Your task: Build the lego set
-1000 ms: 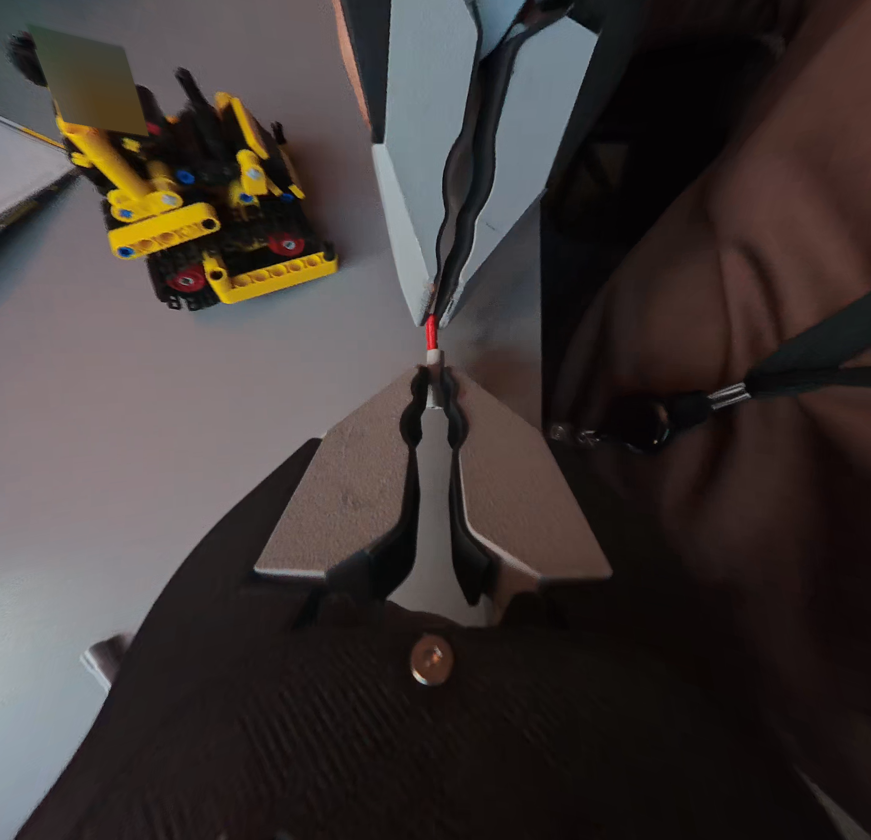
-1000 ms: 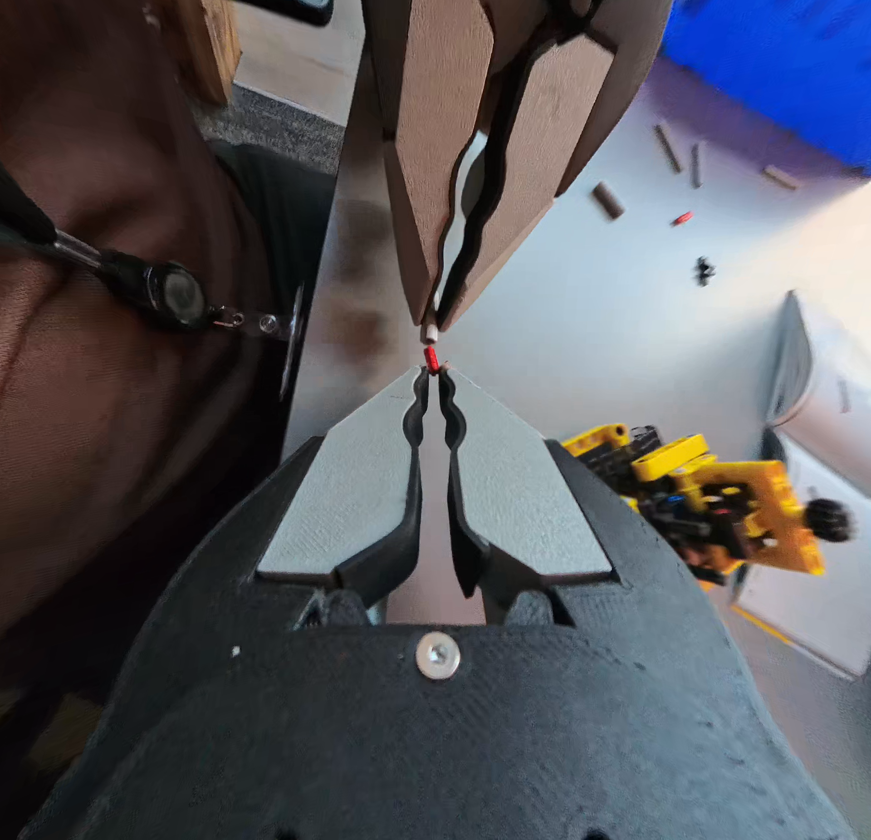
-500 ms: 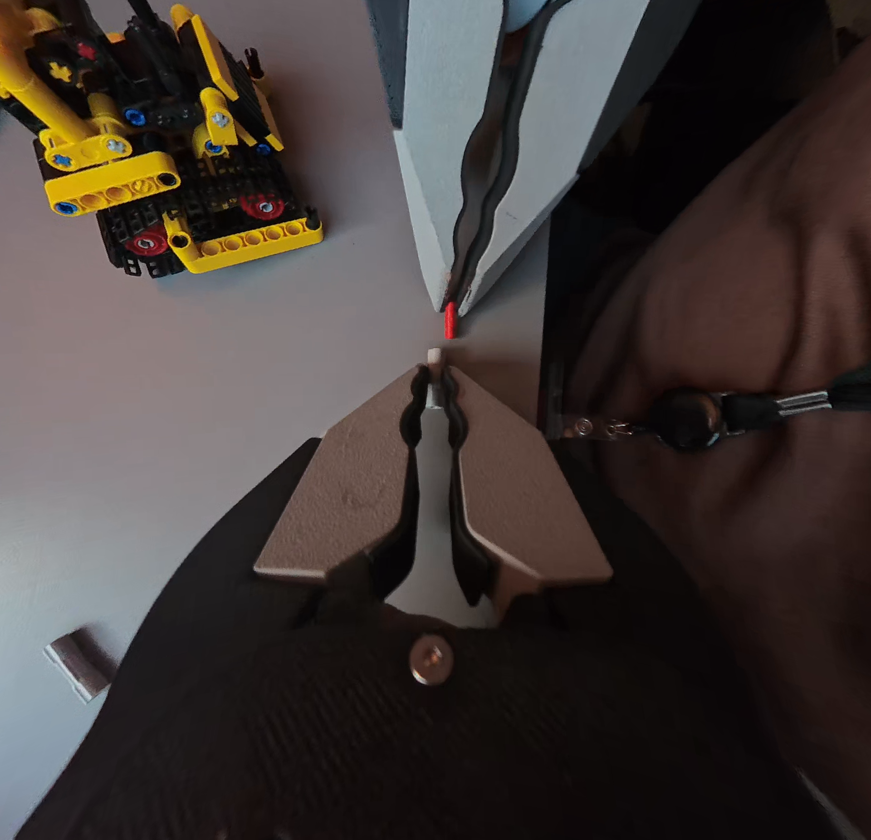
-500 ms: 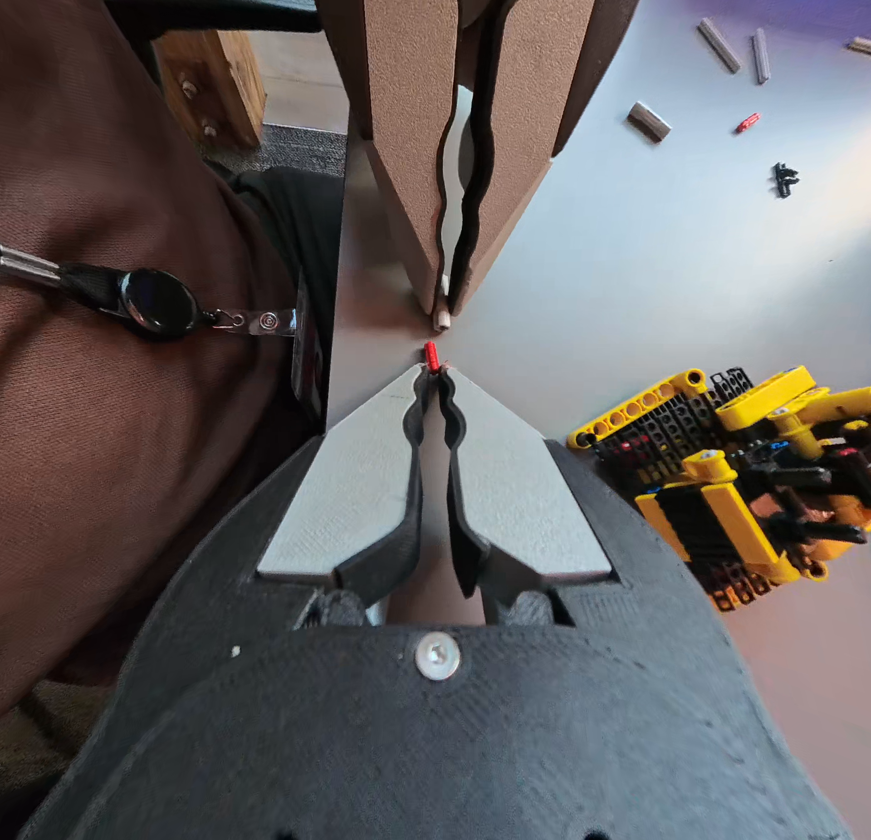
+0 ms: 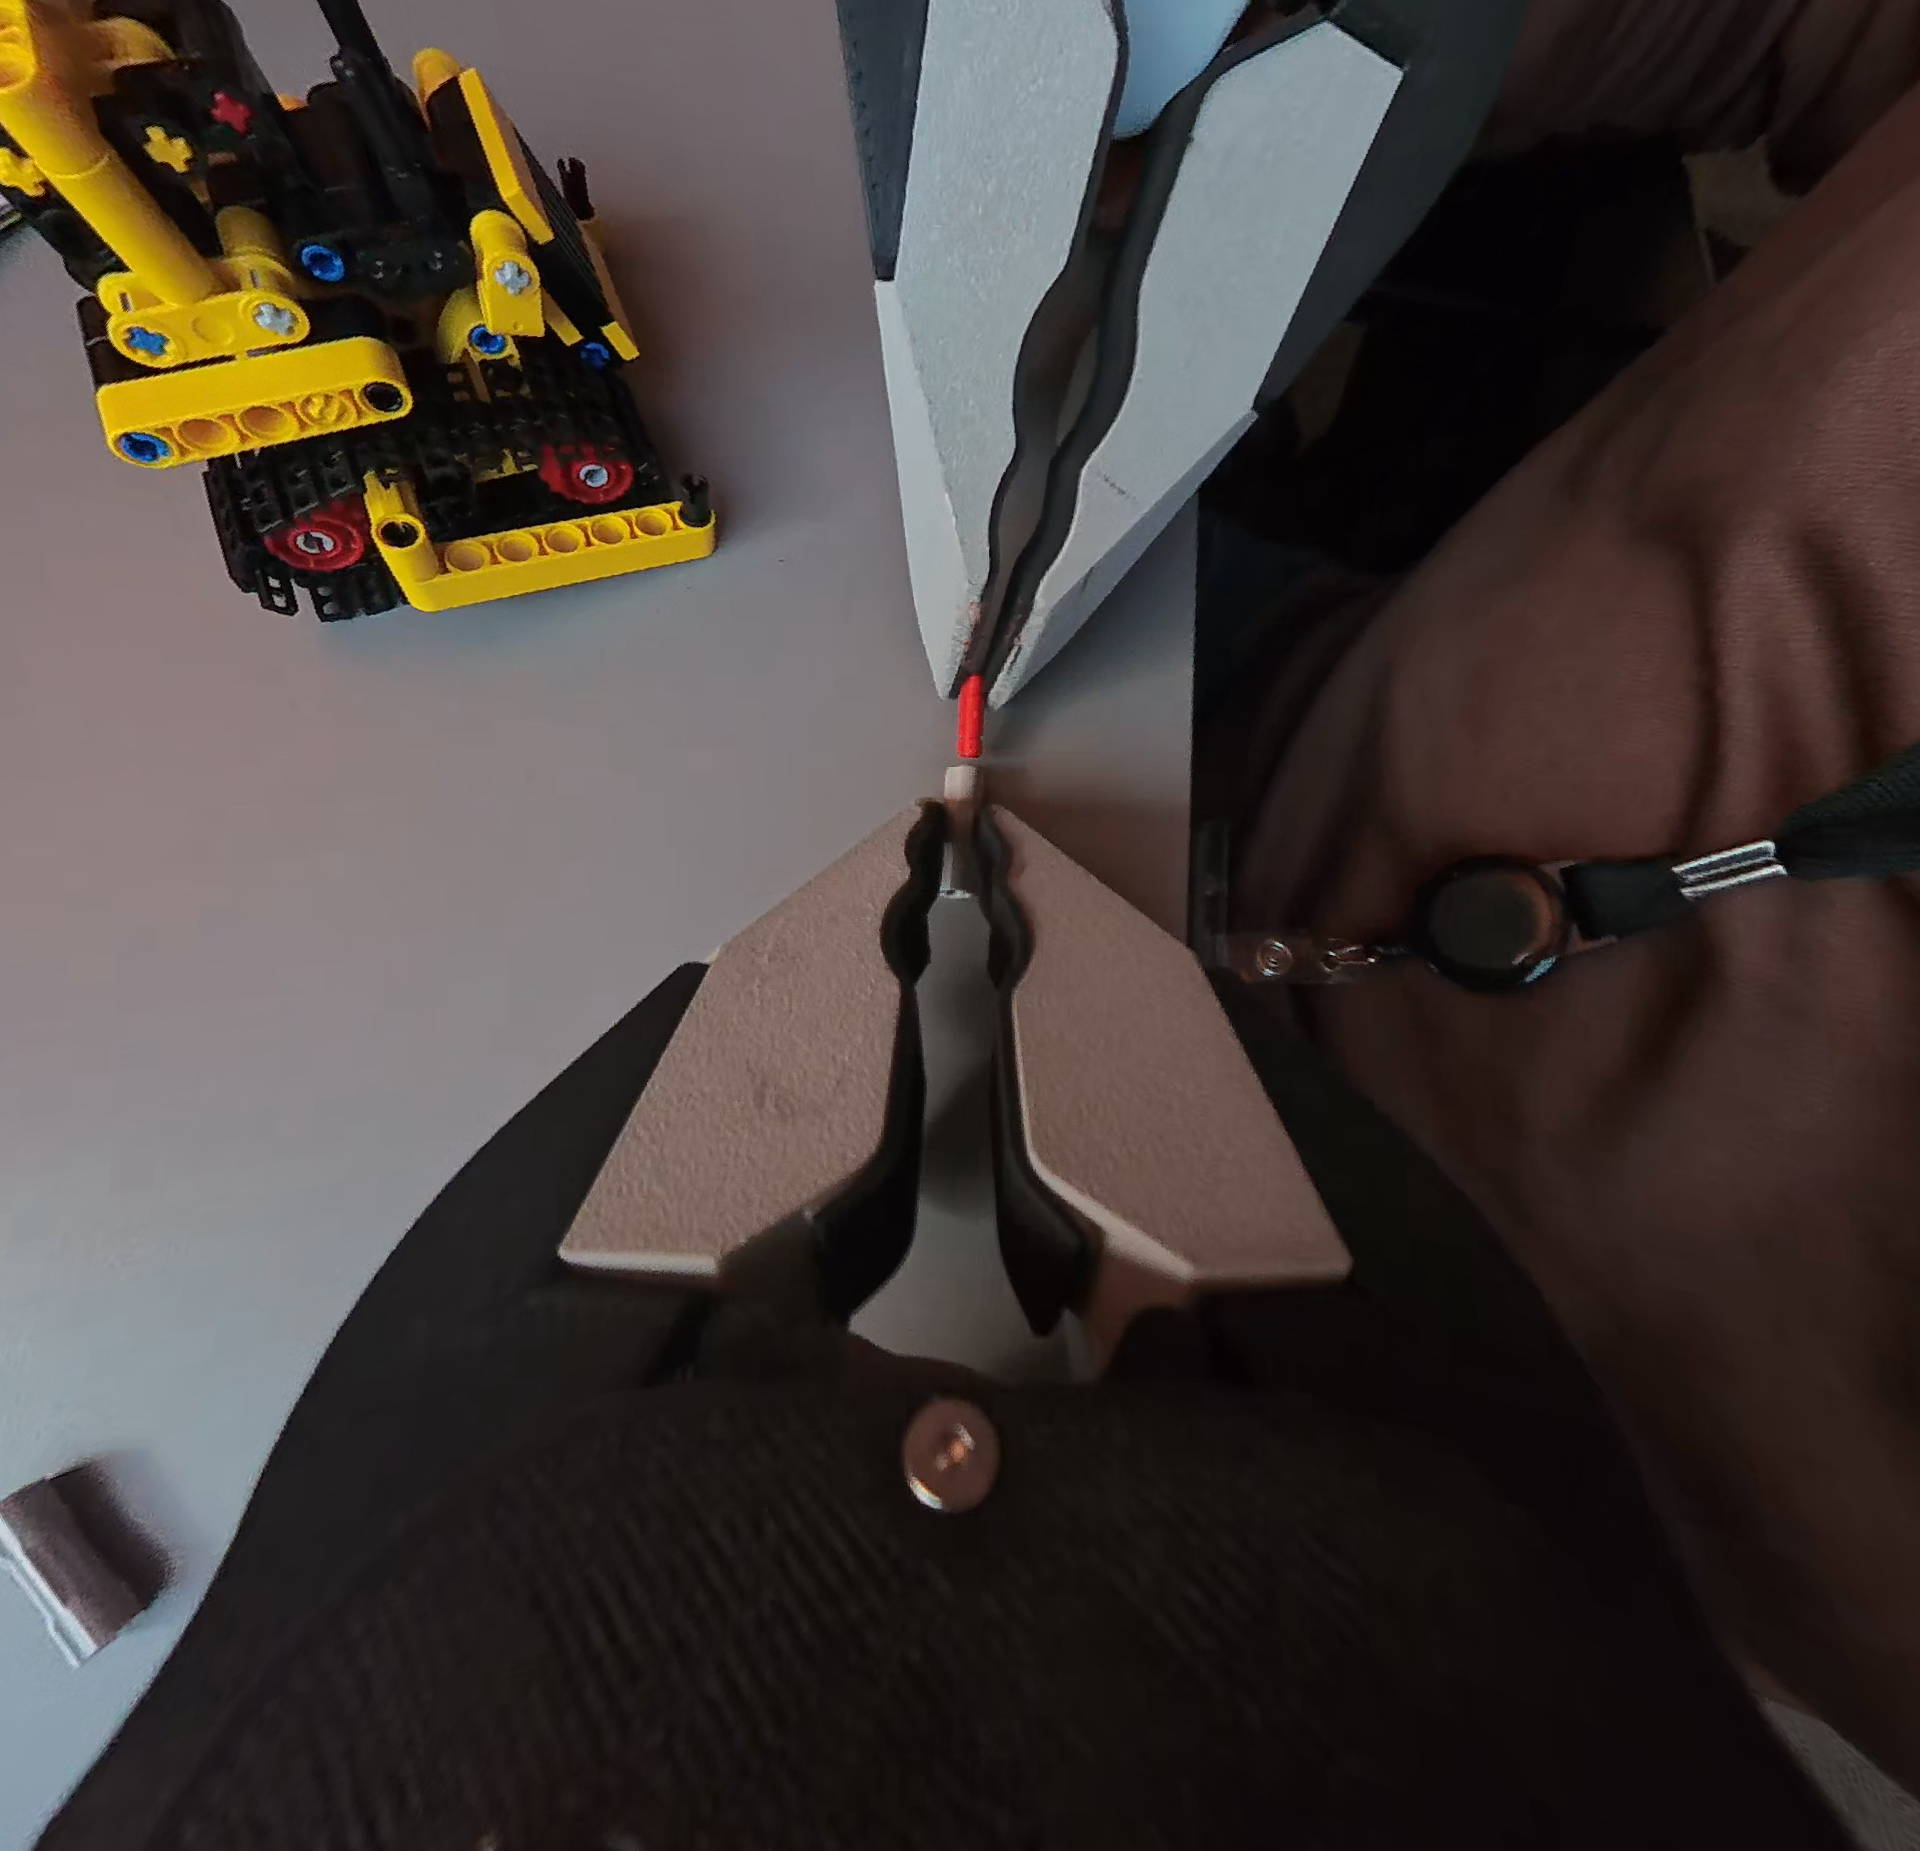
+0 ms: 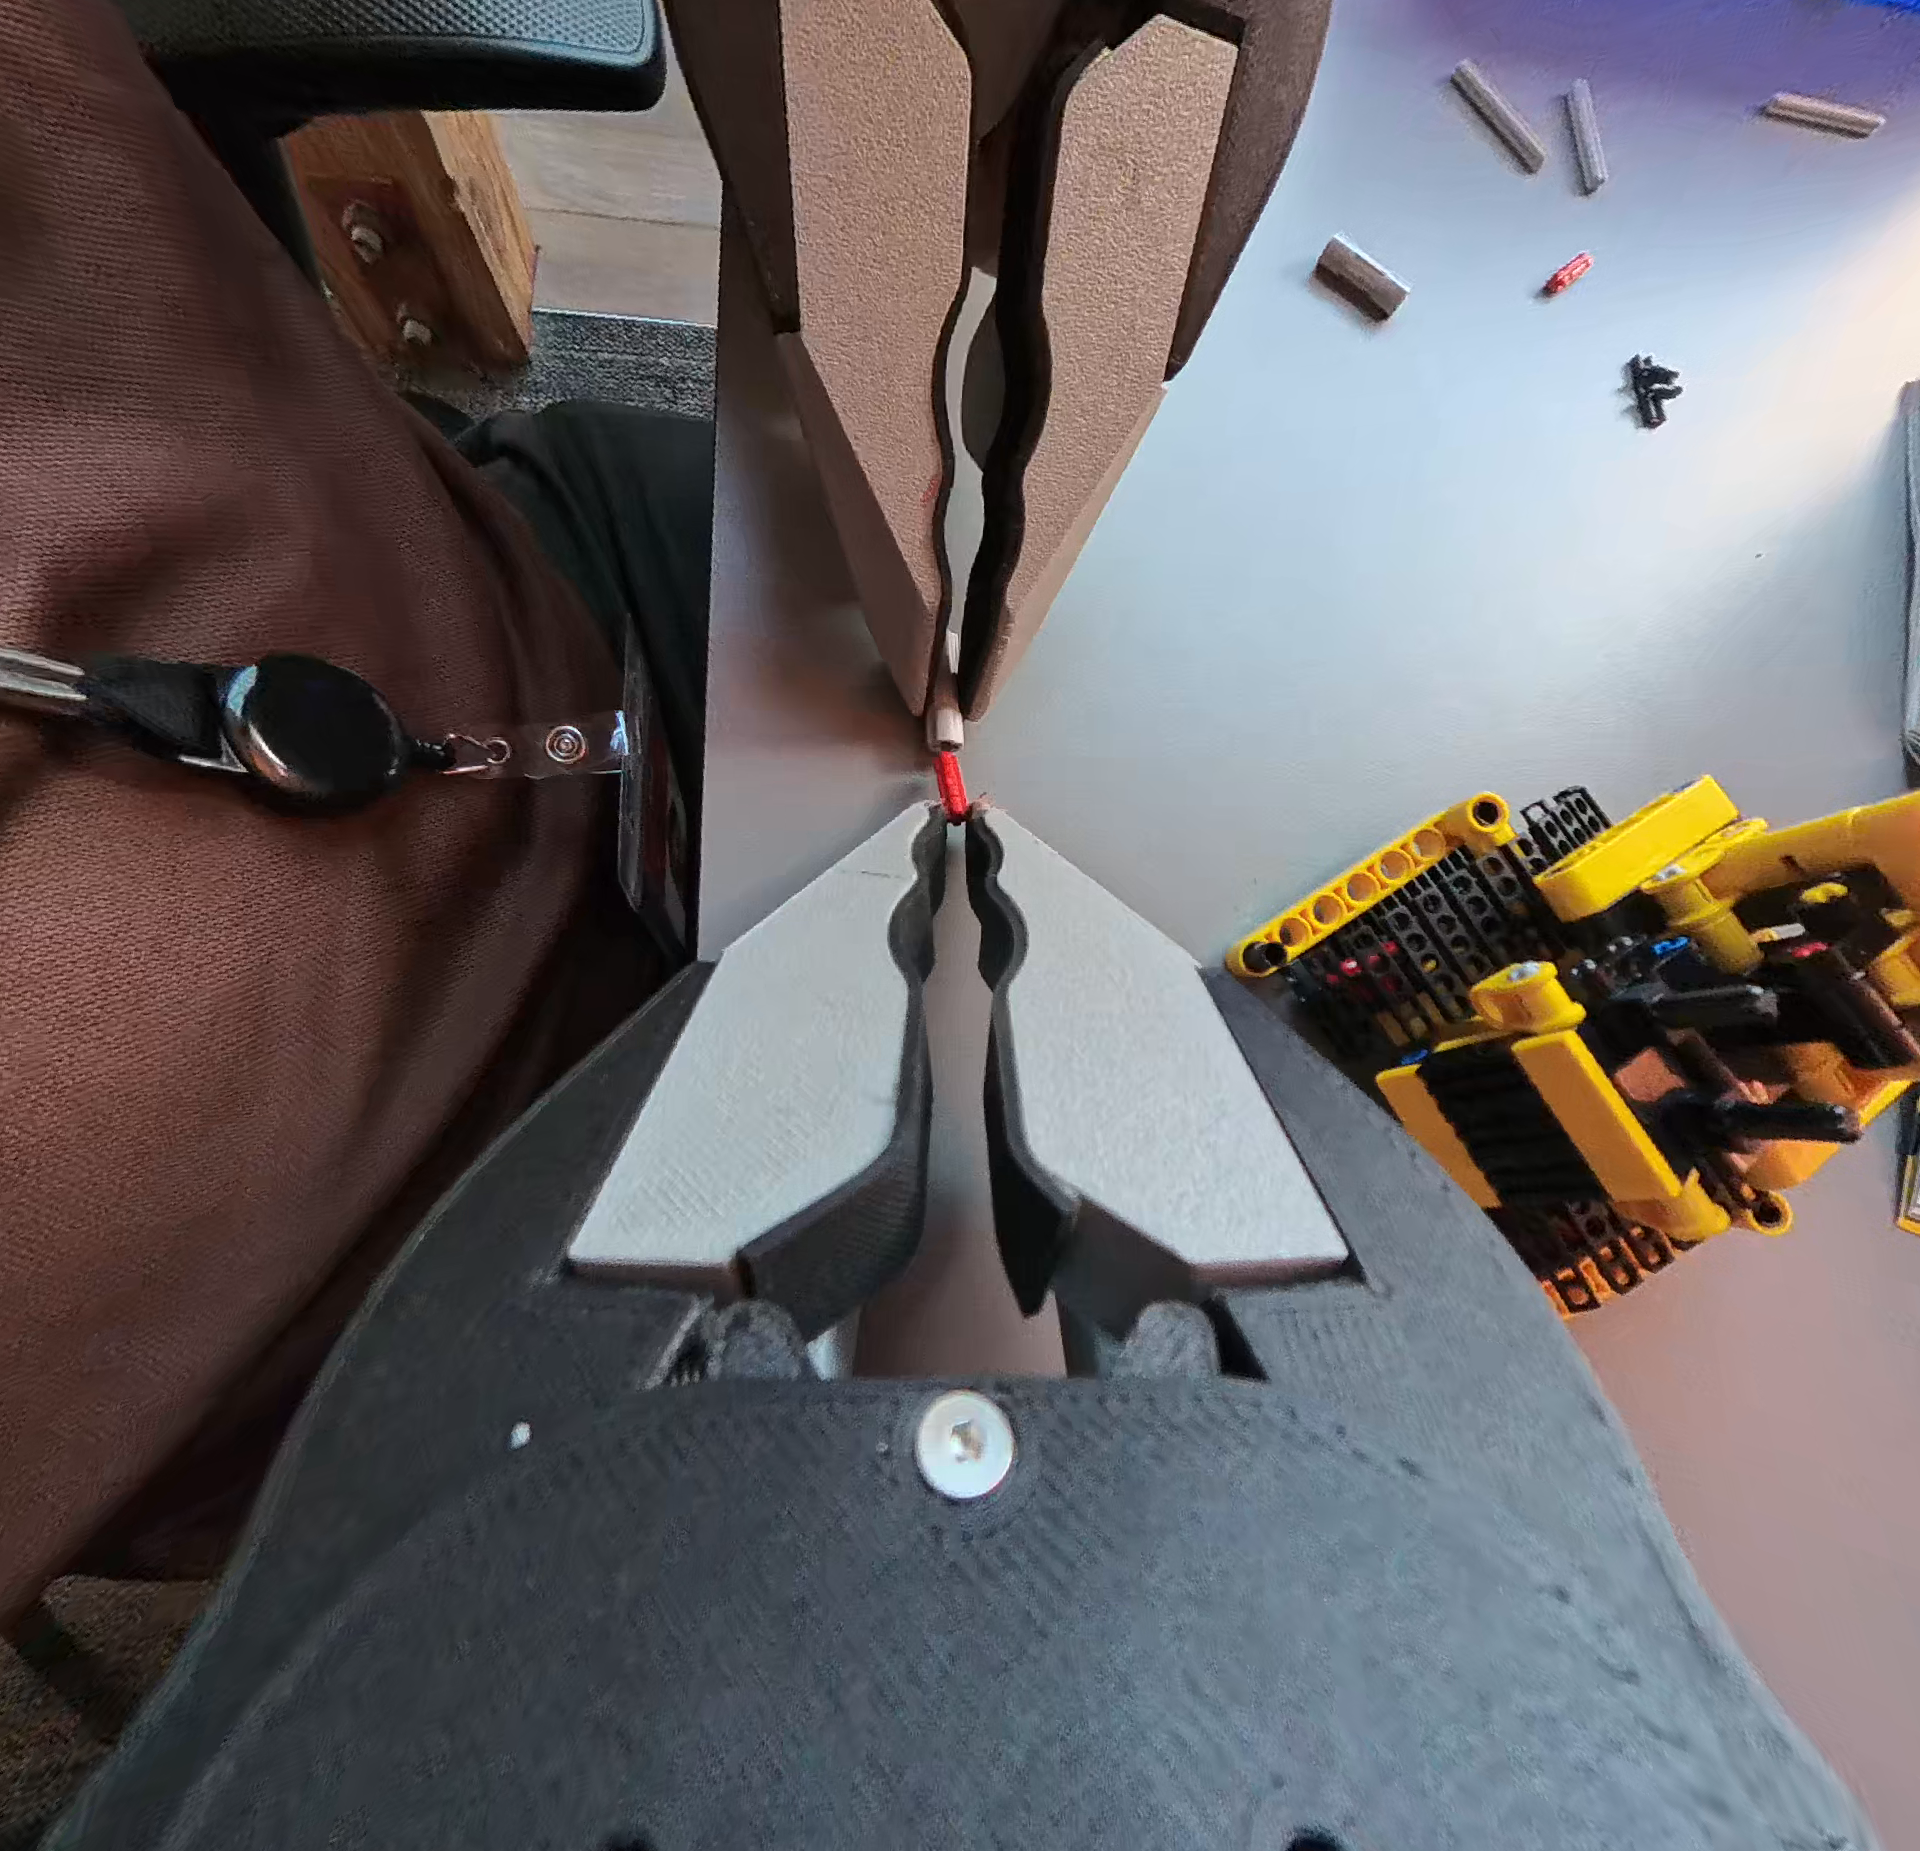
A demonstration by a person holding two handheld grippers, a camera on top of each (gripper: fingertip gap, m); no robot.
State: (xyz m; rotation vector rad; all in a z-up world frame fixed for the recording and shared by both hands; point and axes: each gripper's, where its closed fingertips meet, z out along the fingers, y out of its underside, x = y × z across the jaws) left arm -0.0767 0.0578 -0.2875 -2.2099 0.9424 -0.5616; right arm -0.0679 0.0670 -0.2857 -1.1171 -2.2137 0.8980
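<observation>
Left gripper [image 5: 961, 814] pinches a small tan cylindrical bush [image 5: 960, 785]; right gripper [image 6: 957, 814] pinches a short red plastic axle [image 6: 950, 780]. Tips face, parts nearly touching end to end.

We see dim, soft daylight, a bright sheen on the table [image 6: 1455, 554] toward its far side — sharp centres, fisheye stretching and slight blur at the edges.

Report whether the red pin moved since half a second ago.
Yes. Against the yellow model, steady in the left wrist view, the red pin in the right gripper shifted toward it, lining up with the tan piece in the left gripper.
</observation>
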